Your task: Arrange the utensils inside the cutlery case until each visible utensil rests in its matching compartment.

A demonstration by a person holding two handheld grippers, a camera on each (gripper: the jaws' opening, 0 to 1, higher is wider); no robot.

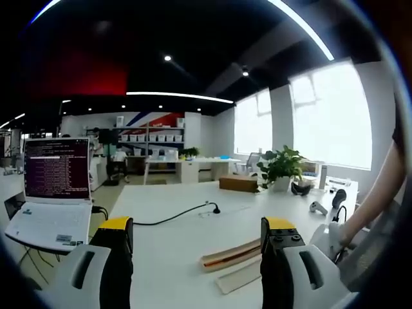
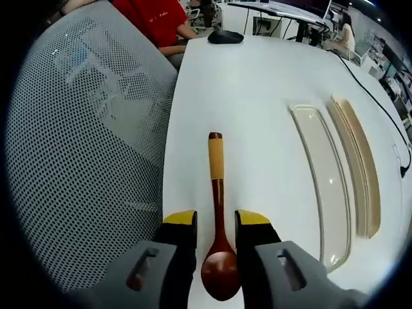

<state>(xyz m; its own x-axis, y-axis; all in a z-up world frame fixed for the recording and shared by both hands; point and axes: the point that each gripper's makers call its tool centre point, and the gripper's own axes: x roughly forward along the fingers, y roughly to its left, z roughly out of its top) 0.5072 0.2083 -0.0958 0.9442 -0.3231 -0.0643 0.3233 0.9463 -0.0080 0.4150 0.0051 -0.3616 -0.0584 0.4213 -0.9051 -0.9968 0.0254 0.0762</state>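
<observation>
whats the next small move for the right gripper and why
Probably close the right gripper on the wooden spoon: the spoon lies on the white table between its open jaws, not yet gripped, and the cutlery case sits empty beside it.

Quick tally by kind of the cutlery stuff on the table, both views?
Wooden spoon: 1
Cutlery case base: 1
Case lid: 1
Total: 3
The spoon lies between the right gripper's open jaws.
</observation>
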